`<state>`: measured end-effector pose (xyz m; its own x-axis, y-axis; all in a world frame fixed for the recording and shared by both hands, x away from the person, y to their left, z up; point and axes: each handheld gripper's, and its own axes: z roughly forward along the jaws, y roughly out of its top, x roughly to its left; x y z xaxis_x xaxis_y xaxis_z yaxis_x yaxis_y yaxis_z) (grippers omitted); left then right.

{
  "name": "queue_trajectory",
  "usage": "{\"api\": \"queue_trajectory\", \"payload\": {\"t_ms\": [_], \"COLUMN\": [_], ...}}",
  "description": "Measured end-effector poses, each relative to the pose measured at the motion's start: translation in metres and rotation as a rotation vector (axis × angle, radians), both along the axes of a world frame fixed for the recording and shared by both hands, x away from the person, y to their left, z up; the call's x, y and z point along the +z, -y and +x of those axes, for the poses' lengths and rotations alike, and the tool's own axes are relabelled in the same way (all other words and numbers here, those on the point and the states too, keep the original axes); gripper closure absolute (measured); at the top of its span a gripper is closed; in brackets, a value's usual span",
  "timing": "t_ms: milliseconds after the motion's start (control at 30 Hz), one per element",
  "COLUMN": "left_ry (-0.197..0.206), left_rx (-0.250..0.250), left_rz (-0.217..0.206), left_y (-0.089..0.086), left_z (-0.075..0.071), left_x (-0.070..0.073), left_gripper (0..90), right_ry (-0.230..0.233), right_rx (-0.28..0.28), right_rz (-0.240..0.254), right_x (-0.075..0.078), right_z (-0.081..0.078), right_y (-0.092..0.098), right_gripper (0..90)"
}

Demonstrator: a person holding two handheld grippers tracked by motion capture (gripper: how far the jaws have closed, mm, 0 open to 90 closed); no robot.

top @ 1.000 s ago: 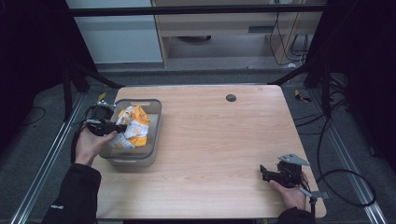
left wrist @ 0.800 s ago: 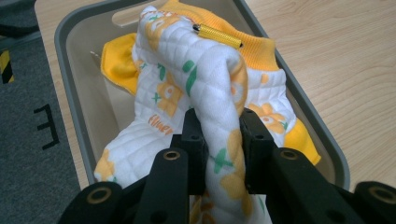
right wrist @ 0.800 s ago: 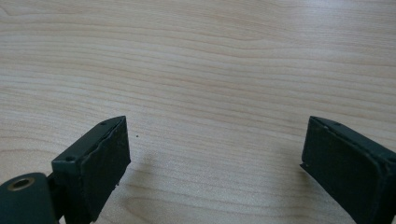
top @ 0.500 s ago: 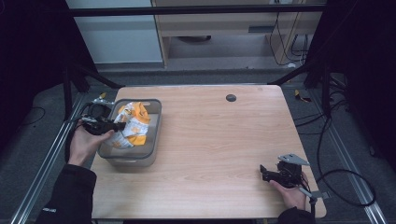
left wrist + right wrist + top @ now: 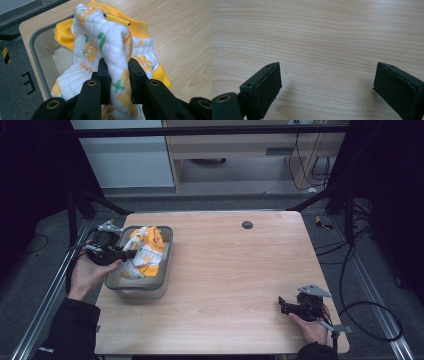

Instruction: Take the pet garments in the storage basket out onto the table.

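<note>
The quilted white and yellow garment point(image 5: 110, 47) carries one small orange word beside a flower print, which reads roughly "flower". On the dark floor point(image 5: 15, 82) beside the table there is a black mark shaped like an "E".

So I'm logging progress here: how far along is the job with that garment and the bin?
Done: the left gripper is shut on a fold of the quilted garment. In hand: the garment hangs over the grey bin, partly inside. Left: getting it clear or settled; the right gripper rests open on the table.
</note>
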<state>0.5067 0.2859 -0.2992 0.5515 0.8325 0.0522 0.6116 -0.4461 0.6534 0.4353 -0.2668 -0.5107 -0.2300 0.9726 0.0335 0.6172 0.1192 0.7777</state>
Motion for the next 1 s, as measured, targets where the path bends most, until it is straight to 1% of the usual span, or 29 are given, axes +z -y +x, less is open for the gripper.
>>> {"api": "queue_trajectory", "payload": {"t_ms": [200,367,633,700,800,833,933,1000], "left_ry": [-0.001,-0.003,0.009,0.007,0.01,0.014,0.009,0.011], "left_rx": [-0.041,-0.073,-0.113,-0.127,-0.143,-0.146,-0.166,-0.169], "left_rz": [-0.005,0.014,0.015,0.02,0.016,0.008,0.012,0.009], "left_y": [0.007,0.015,0.025,0.027,0.031,0.033,0.036,0.039], "left_z": [-0.004,-0.007,-0.013,-0.015,-0.017,-0.018,-0.019,-0.019], "left_x": [0.006,0.01,0.018,0.019,0.02,0.02,0.022,0.023], "left_gripper": [75.1,75.1,75.1,75.1,75.1,75.1,75.1,75.1], "right_ry": [-0.001,-0.001,0.0,-0.003,-0.002,-0.002,-0.001,0.001], "right_rx": [0.001,0.0,-0.001,-0.003,-0.004,-0.004,-0.004,-0.003], "right_rz": [-0.001,0.0,0.002,0.002,0.003,0.002,0.001,0.0], "right_x": [0.0,0.0,0.0,0.0,0.0,0.0,0.0,0.0], "right_z": [0.0,0.0,0.0,0.0,0.0,0.0,0.0,0.0], "right_y": [0.0,0.0,0.0,0.0,0.0,0.0,0.0,0.001], "right_gripper": [7.8,7.8,7.7,7.7,7.7,7.7,7.8,7.8]}}
